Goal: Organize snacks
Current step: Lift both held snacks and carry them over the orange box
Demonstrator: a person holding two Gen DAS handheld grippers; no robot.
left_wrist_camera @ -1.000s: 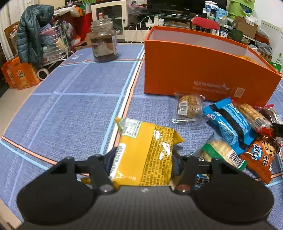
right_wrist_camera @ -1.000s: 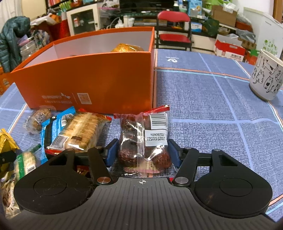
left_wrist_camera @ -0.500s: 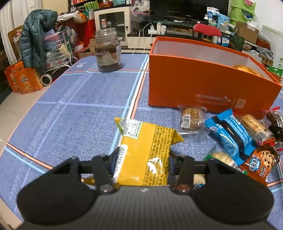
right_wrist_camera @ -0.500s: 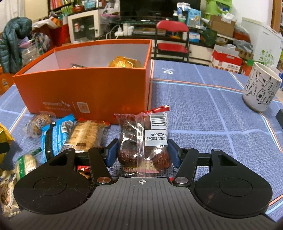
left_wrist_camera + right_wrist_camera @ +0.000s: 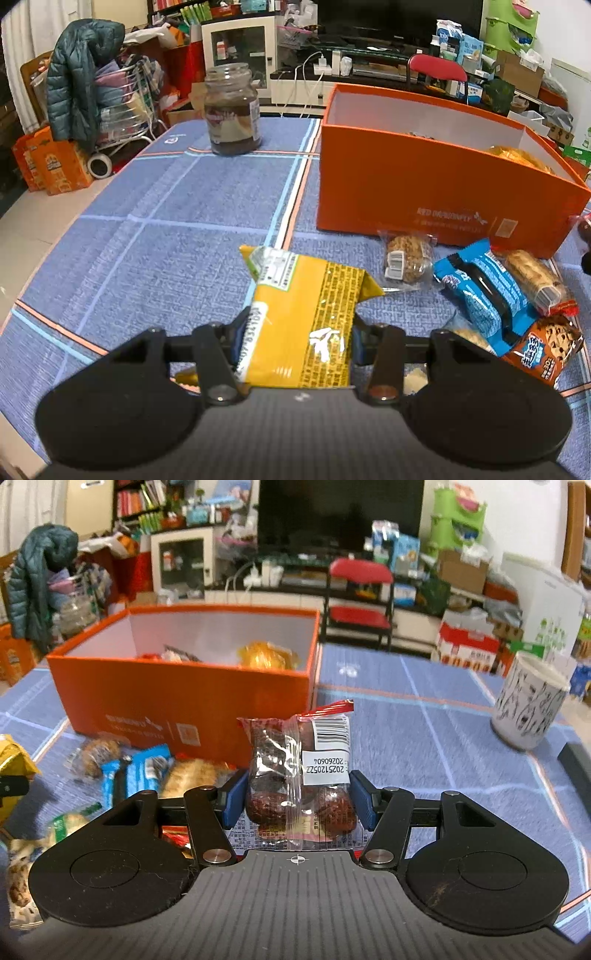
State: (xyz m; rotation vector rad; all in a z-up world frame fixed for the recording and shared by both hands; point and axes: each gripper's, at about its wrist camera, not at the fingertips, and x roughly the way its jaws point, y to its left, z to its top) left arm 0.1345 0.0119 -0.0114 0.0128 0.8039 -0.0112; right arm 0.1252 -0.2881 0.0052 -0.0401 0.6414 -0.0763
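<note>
The left gripper is clamped on a yellow foil snack packet, its blue pads pressing both sides; the packet is off the blue plaid tablecloth. The right gripper is clamped on a clear plastic bag of dark red dried fruit with a red top seal, also raised above the cloth.

Ahead and to the right of the left gripper stands an open orange cardboard box with white inner walls. Loose snacks lie between that gripper and the box: a clear-wrapped round oat cookie, a blue-wrapped biscuit pack, a clear-wrapped pale cracker bar and an orange chocolate-chip cookie pouch. Far ahead, slightly left, is a lidless glass jar of brown spread. Nothing stands between the left gripper and the box's open top.

From the right gripper, the box lies ahead and left, already holding an amber-wrapped item and what appears to be other wrappers, blurred. A white mug with black cat drawings stands ahead to the right.

Legible writing: the box front reads "RED DRAGONFLY" beside a small printed square code; the fruit bag's white sticker, seen upside down, reads "20251205ZZ 20260604", with a barcode above it.
</note>
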